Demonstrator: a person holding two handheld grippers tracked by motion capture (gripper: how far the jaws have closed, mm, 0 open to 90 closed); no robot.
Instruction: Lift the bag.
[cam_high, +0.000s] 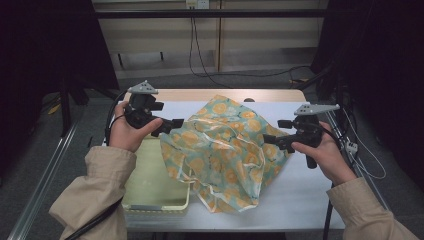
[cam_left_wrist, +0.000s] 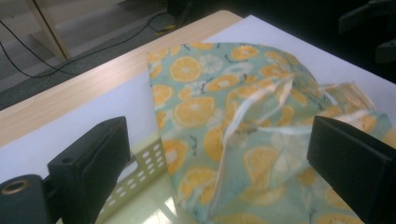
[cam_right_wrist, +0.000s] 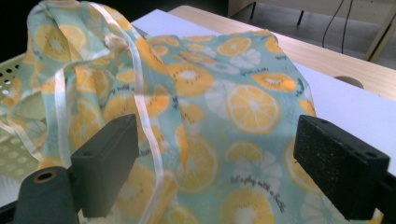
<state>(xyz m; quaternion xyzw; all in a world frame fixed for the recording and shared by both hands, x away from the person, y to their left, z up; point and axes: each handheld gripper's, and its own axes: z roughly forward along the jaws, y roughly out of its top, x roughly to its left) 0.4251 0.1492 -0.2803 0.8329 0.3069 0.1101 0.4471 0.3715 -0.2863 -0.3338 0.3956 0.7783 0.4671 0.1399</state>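
The cloth (cam_high: 225, 150) lies heaped between both wide-open, empty tongs, left tongs (cam_high: 172, 125) and right tongs (cam_high: 272, 141) equally near.

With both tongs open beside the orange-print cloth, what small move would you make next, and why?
Probably close the left tongs on the nearest edge of the cloth. Both the left and right tongs stand open and hold nothing, while the cloth lies crumpled, partly on the table and partly over the pale basket.
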